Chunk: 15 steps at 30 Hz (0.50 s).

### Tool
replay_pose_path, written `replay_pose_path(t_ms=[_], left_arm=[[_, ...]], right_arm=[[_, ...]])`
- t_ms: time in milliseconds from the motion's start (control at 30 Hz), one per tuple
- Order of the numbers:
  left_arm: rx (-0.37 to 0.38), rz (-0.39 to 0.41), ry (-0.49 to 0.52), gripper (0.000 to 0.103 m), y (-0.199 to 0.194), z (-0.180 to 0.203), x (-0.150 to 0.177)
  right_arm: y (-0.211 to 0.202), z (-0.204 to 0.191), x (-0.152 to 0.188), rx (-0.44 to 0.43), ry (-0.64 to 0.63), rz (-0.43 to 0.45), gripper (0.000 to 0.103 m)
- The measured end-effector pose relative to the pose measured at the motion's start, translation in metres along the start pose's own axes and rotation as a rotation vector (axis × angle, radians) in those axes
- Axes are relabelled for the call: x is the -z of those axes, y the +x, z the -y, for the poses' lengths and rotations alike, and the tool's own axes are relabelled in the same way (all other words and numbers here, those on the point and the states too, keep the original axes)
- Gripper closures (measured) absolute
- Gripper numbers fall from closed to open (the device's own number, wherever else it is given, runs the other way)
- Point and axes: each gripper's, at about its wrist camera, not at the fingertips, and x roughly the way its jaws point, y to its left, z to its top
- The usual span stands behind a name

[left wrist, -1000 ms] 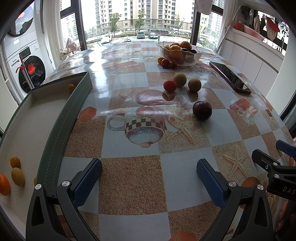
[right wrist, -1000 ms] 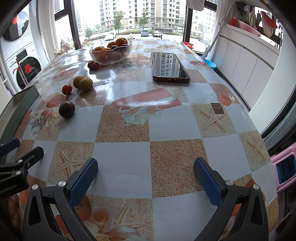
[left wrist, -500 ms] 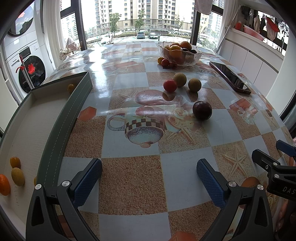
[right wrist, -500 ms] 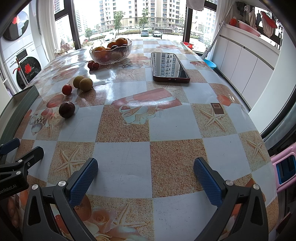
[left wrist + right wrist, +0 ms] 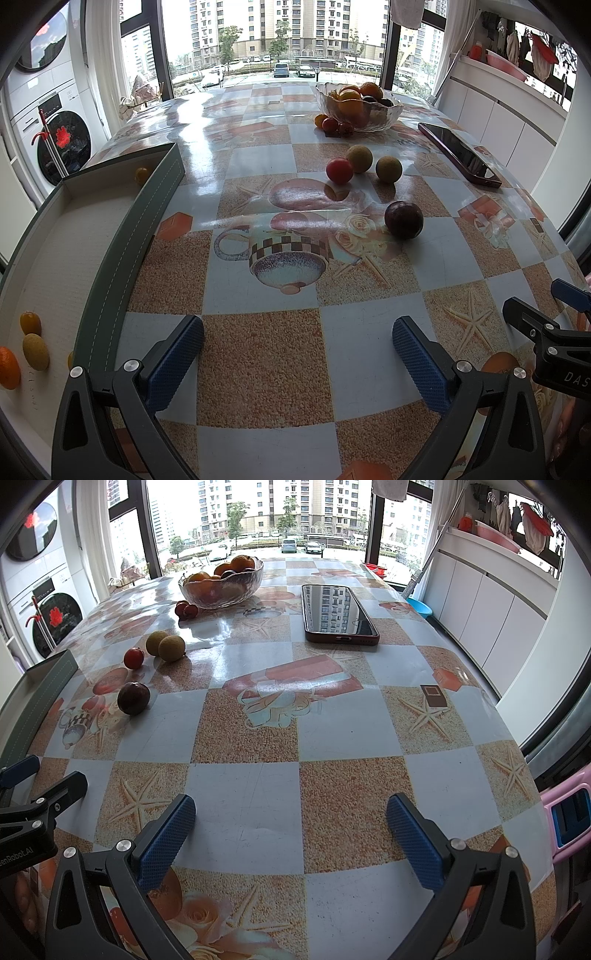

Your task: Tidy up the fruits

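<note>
A dark purple plum [image 5: 403, 219] [image 5: 133, 698] lies mid-table. Behind it sit a small red fruit [image 5: 339, 170] [image 5: 133, 658] and two yellow-green round fruits [image 5: 359, 158] [image 5: 388, 168] [image 5: 171, 648]. A glass bowl [image 5: 357, 106] [image 5: 221, 582] full of oranges and dark fruit stands at the far end, small red fruits [image 5: 334, 124] beside it. A green-rimmed tray [image 5: 122, 258] on the left holds several small orange and yellow fruits [image 5: 35, 350]. My left gripper [image 5: 297, 354] hangs open over the near table. My right gripper [image 5: 290, 832] is open too, nothing between its fingers.
A phone in a red case [image 5: 458, 153] [image 5: 337, 613] lies face up at the right of the table. White washing machines [image 5: 48, 122] stand left, white cabinets [image 5: 491, 624] right. A pink stool [image 5: 569, 816] sits off the table's right edge.
</note>
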Motion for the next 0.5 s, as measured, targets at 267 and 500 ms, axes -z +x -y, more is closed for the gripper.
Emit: replay_pose_path(t_ms=[267, 500], left_arm=[[0.0, 0.0, 0.0, 0.001, 0.0, 0.0, 0.0], [0.001, 0.0, -0.001, 0.001, 0.0, 0.0, 0.0]], right_arm=[[0.002, 0.0, -0.003, 0.003, -0.011, -0.026, 0.0], [0.015, -0.02, -0.038, -0.172, -0.001, -0.073, 0.0]])
